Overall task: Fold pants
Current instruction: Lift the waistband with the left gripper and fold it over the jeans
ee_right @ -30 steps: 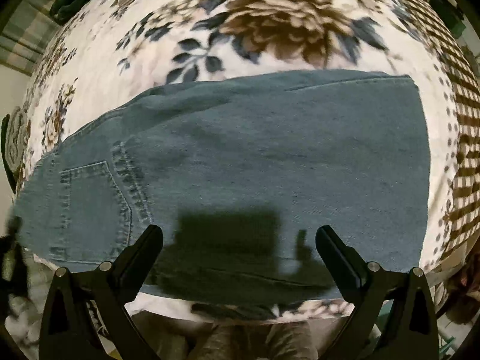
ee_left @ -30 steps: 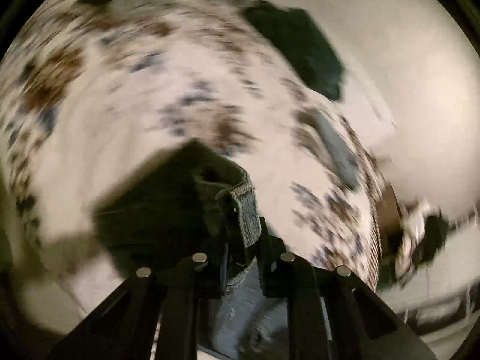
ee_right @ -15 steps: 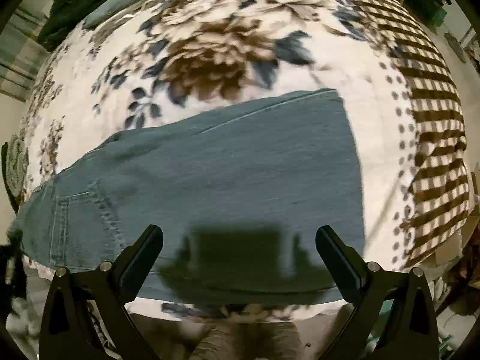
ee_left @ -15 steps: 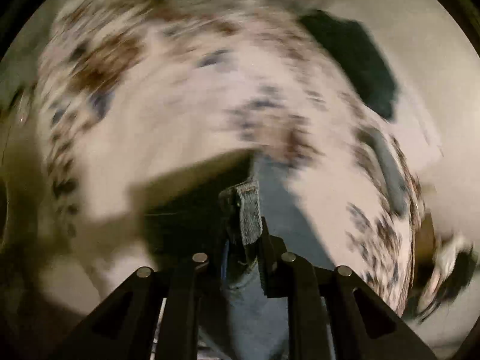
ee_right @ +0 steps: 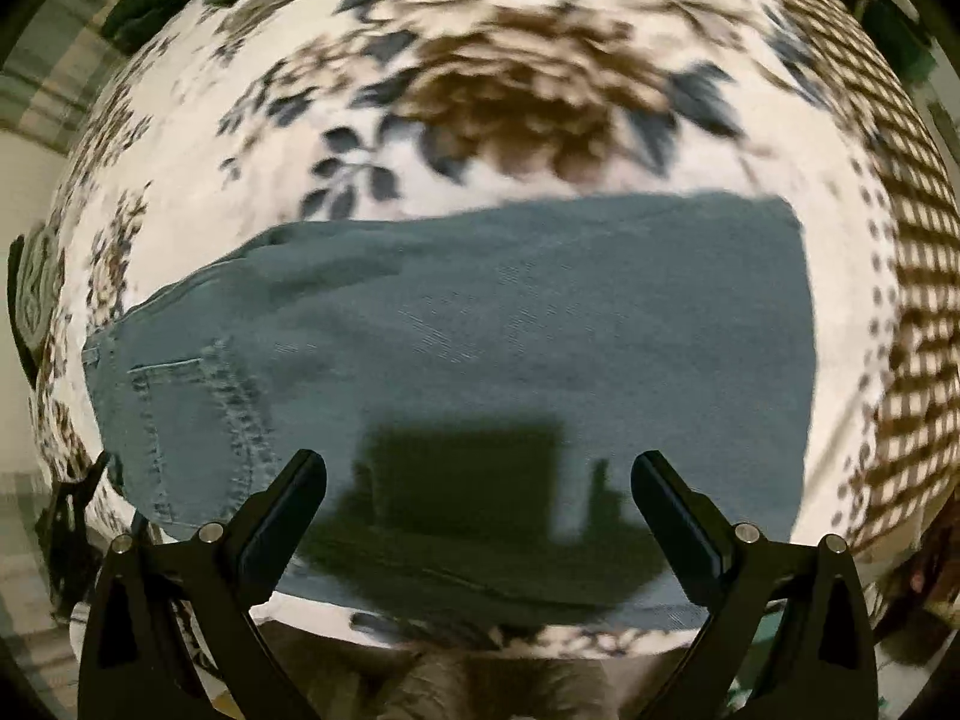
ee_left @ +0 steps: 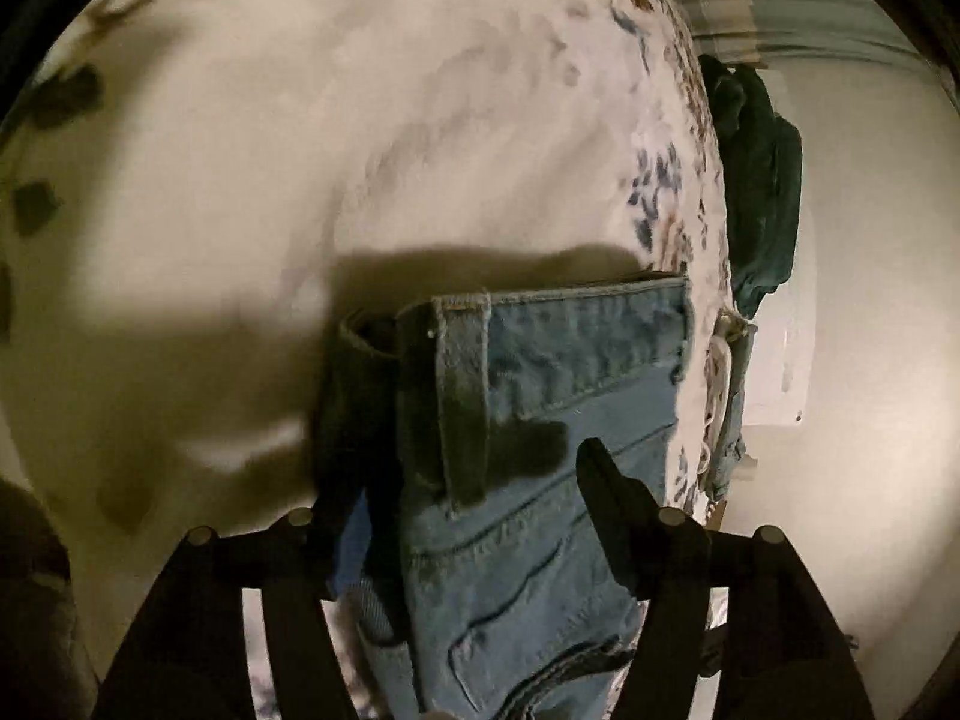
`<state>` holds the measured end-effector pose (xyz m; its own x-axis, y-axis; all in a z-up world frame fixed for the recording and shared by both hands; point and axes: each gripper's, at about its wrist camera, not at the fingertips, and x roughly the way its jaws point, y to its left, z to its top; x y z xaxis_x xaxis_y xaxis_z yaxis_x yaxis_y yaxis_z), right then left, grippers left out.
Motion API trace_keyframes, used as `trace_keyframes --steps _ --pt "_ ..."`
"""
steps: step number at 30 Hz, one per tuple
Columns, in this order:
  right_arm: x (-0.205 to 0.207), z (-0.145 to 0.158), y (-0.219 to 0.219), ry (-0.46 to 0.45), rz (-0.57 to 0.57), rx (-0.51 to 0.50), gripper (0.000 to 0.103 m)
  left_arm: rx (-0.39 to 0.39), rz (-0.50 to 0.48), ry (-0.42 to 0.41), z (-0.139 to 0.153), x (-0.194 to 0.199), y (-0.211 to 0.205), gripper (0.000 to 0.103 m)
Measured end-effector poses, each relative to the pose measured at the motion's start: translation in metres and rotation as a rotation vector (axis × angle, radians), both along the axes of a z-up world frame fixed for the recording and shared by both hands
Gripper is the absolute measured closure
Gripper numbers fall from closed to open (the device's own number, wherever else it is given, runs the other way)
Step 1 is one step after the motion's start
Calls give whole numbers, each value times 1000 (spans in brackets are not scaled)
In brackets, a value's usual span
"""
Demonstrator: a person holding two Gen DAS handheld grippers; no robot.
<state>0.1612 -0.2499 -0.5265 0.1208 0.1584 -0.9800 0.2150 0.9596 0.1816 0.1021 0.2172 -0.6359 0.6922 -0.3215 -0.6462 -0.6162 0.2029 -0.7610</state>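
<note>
The pants are blue jeans [ee_right: 480, 348] lying folded lengthwise across a floral bedspread, back pocket at the left, folded end at the right. My right gripper [ee_right: 480, 474] is open and empty, hovering above the near edge of the jeans. In the left wrist view the waistband [ee_left: 570, 336] with a belt loop lies flat on the bedspread. My left gripper [ee_left: 468, 480] is open, its fingers spread either side of the waistband end; the left finger is partly hidden behind dark denim.
The floral bedspread [ee_right: 510, 78] has a brown checked border [ee_right: 912, 300] at the right. A dark green garment [ee_left: 762, 180] hangs at the bed's edge near a pale wall [ee_left: 870, 360]. A white cord [ee_left: 717, 372] lies by the edge.
My left gripper was shut on the waistband and carrying it; now it has opened and the waistband lies on the bed. My right gripper stays open above the jeans, which look closer now.
</note>
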Motion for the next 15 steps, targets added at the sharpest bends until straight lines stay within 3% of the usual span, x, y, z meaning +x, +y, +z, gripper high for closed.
trace_keyframes --steps 2,6,11,15 --pt "5 4 6 -13 18 0 0 4 -4 -9 1 4 -2 29" --pt "11 4 15 -11 39 6 0 27 -44 21 11 1 -4 29" --pt "7 -2 20 9 51 19 0 -22 -3 14 8 -16 0 29" --pt "2 -6 19 25 50 24 0 16 27 26 11 -32 6 29"
